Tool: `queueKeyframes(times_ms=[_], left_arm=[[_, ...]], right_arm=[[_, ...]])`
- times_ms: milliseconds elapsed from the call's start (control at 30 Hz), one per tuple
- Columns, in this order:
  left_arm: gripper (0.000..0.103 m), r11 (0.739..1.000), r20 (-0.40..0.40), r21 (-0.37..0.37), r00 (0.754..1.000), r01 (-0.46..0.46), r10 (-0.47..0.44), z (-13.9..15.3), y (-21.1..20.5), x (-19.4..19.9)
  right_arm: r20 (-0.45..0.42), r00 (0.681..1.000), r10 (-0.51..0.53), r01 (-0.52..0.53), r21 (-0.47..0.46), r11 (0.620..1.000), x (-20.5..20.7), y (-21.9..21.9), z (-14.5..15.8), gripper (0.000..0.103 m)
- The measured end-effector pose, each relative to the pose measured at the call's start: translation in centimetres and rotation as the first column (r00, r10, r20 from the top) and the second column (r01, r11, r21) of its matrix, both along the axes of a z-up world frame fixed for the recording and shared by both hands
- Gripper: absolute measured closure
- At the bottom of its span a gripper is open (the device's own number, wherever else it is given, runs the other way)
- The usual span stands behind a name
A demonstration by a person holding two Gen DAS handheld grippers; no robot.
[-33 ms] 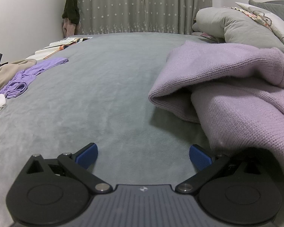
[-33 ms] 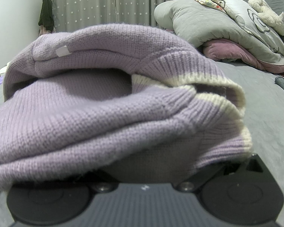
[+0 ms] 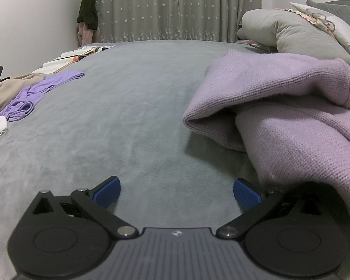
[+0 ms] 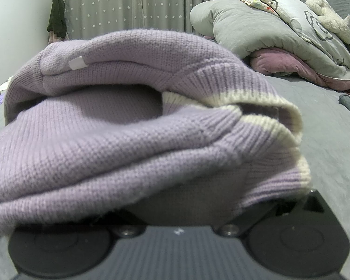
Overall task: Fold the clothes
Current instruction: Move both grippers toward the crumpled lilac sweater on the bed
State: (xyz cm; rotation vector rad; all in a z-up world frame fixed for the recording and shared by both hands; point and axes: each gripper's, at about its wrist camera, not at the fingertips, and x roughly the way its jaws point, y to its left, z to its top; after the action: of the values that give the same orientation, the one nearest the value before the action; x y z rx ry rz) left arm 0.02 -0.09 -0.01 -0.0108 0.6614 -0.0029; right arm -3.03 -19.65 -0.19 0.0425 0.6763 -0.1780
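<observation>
Lilac knitted sweater [image 4: 133,126], trimmed in cream, is bunched on the grey bed [image 3: 133,107] and draped over the right tool [image 4: 175,210], whose fingers are hidden, so its state cannot be told. The left tool [image 3: 176,192] is held spread above bare bedding just beside the sweater. A purple garment [image 3: 35,93] is seen well apart at the bed's left edge.

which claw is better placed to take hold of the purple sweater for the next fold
Probably the left. The left claw is open and empty over the bed cover, beside the purple sweater. The right claw's fingers are buried under the knit, so its grip can't be judged.
</observation>
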Motion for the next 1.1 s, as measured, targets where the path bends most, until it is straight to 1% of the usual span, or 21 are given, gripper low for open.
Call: queueKeyframes(times_ms=[200,267,333,467,800,1033,1100], left_arm=[[0.0,1.0,0.0,0.002,1.0,-0.005,0.005,0.2,-0.3,-0.1],[0.0,1.0,0.001,-0.002,1.0,-0.006,0.006,0.3,0.1,-0.2],[0.0,1.0,0.001,-0.005,1.0,-0.007,0.007,-0.3,0.1,-0.2],[0.0,1.0,0.004,-0.007,1.0,-0.008,0.008,0.1,0.9,-0.4],[0.0,1.0,0.003,-0.006,1.0,-0.012,0.012,0.2,1.3,-0.4],[0.0,1.0,0.002,-0.018,1.0,-0.018,0.018,0.2,1.8,-1.1],[0.0,1.0,-0.006,-0.019,1.0,-0.019,0.019,0.4,1.7,-1.2]], right_arm=[[0.0,1.0,0.0,0.0,0.0,1.0,0.0,0.0,0.0,0.0],[0.0,1.0,0.0,0.0,0.0,1.0,0.0,0.0,0.0,0.0],[0.0,1.0,0.0,0.0,0.0,1.0,0.0,0.0,0.0,0.0],[0.001,1.0,0.0,0.0,0.0,1.0,0.0,-0.1,0.0,0.0],[-0.005,1.0,0.002,-0.002,-0.001,1.0,0.1,-0.3,0.4,0.0],[-0.032,0.999,0.031,-0.031,0.005,1.0,-0.6,-0.6,1.0,0.0],[-0.017,0.999,0.034,-0.035,-0.006,0.999,-1.1,-0.5,1.1,0.0]])
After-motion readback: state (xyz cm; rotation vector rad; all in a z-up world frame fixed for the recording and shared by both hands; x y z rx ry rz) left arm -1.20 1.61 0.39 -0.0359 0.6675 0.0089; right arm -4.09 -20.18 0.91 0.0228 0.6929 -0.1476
